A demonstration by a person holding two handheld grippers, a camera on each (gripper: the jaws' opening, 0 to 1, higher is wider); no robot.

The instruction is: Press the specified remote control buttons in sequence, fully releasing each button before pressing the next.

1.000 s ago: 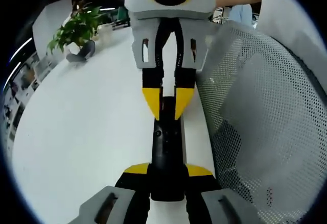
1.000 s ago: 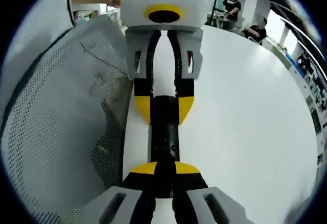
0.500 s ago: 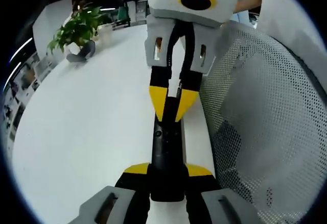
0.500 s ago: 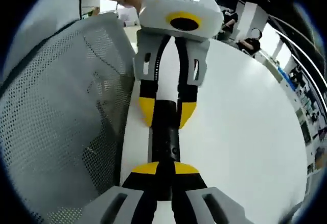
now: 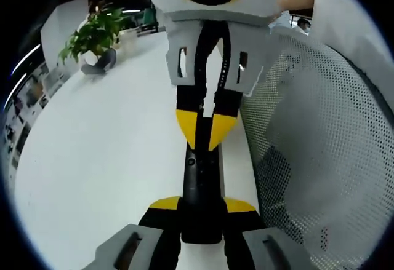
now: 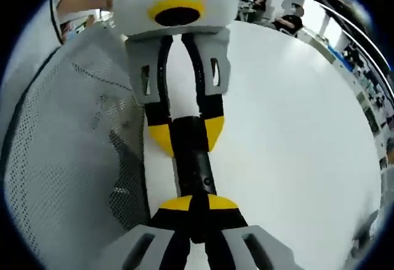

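A long black remote control [image 5: 200, 178] lies along the middle of the left gripper view, over the white table [image 5: 104, 159]. My left gripper [image 5: 202, 205] is shut on its near end, one yellow-tipped jaw on each side. My right gripper [image 5: 204, 138] comes down from the top of that view, shut, its yellow tips together on the remote's far part. In the right gripper view, the right gripper [image 6: 197, 205] is shut with its tips over the remote [image 6: 194, 171]. Beyond it, the left gripper [image 6: 186, 136] clamps the remote's other end.
A grey mesh chair back [image 5: 308, 147] stands close beside the table edge and appears again as the chair back [image 6: 74, 159]. A potted plant [image 5: 92, 36] sits at the table's far side. People [image 6: 289, 18] sit in the background.
My right gripper swung to the right, then back to the left and a little nearer, tips staying at the remote. The left gripper keeps its hold on the remote.
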